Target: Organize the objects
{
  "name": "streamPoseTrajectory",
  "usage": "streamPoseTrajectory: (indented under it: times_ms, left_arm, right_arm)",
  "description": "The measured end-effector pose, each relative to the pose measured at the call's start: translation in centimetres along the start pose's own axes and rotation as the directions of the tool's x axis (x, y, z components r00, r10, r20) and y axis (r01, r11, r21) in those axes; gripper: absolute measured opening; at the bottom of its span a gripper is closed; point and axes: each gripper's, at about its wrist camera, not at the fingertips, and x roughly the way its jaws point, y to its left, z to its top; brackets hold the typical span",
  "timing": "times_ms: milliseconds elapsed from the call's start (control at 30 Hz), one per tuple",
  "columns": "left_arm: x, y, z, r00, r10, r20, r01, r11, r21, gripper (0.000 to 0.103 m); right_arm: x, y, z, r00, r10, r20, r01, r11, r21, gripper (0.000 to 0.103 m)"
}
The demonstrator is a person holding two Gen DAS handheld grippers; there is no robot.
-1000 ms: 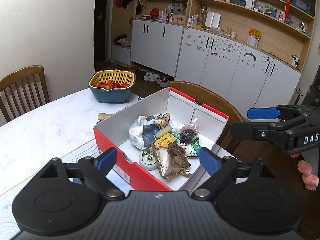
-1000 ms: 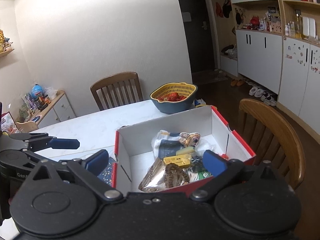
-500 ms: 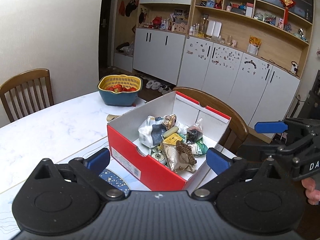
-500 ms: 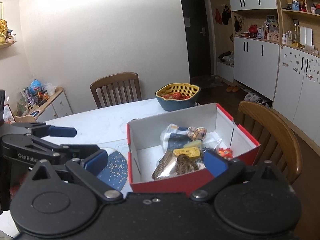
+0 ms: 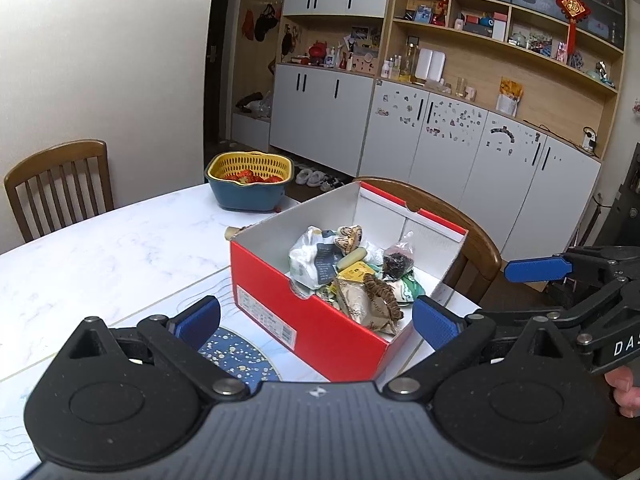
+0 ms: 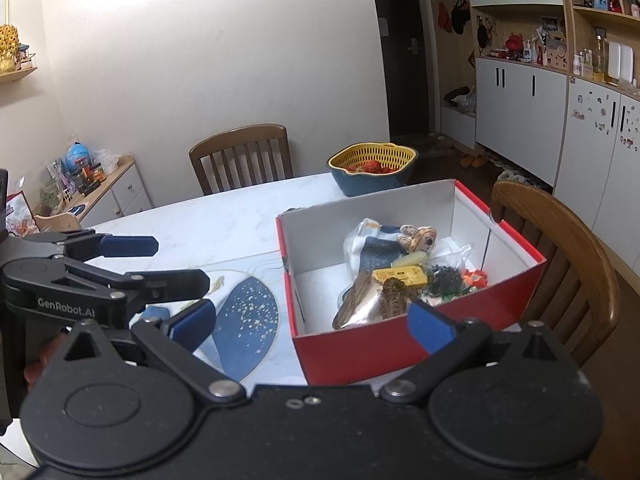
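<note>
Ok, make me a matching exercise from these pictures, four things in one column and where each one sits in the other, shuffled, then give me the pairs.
Things:
1. red shoebox
2. yellow strainer basket
3. small plush toy
4. empty wooden chair with slats

Places:
A. at the far side of the table, against the wall
B. inside the box, on top of the pile
C. nested in a blue bowl, holding red fruit
D. on the table's near corner, lid off

Pairs: 1-D, 2-C, 3-B, 4-A
</note>
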Motion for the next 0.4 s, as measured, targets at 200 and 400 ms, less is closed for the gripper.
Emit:
streamPoseTrajectory:
  times_ms: [200,400]
  left_arm:
    - [-0.1,0.4,-0.3,1.000,0.021,-0.002,-0.021,1.000,0.005,0.103]
    - [-0.2,1.2,-0.8,1.000,0.011,-0.013,-0.011,1.000,0.001,0.103]
  right_arm:
    - [0.2,0.4,-0.3,1.000,-0.004,-0.012,0.004,1.000,-0.003,0.102]
    - [0.3,0.6,-0.3,1.000,-0.008,-0.019,0.008,1.000,0.000,0.102]
